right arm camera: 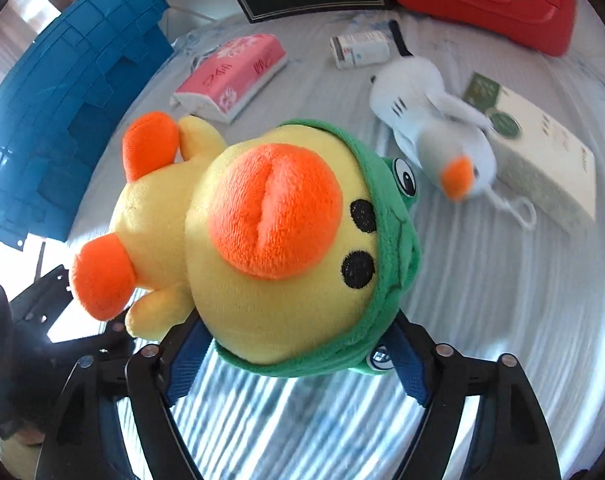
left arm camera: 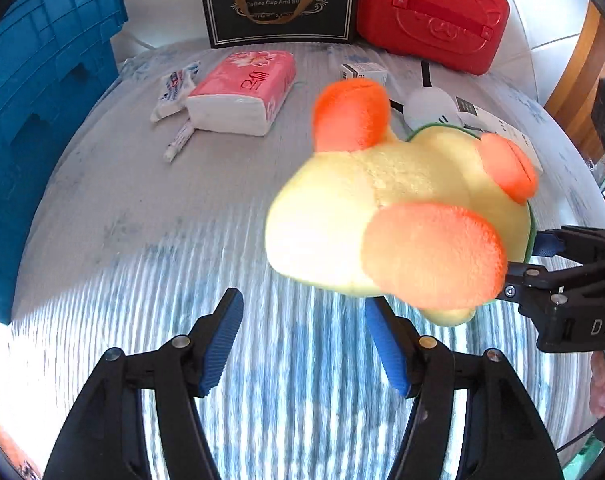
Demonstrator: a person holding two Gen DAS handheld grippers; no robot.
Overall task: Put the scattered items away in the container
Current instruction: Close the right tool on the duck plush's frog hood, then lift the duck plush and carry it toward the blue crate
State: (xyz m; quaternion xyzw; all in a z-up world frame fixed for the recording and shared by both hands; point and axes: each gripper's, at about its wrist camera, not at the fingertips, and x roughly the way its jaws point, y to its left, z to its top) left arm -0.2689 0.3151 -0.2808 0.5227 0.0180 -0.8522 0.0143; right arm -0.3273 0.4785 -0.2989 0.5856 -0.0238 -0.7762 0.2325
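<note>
My right gripper is shut on a yellow duck plush with orange feet and a green frog hood, holding it by the head above the table. The duck also shows in the left wrist view, with the right gripper coming in from the right. My left gripper is open and empty, just below and left of the duck. The blue crate stands at the far left and also shows in the right wrist view.
On the grey ribbed table lie a pink tissue pack, a toothpaste tube, a small white box, a white bird plush and a pale tea box. A black gift bag and red case stand behind.
</note>
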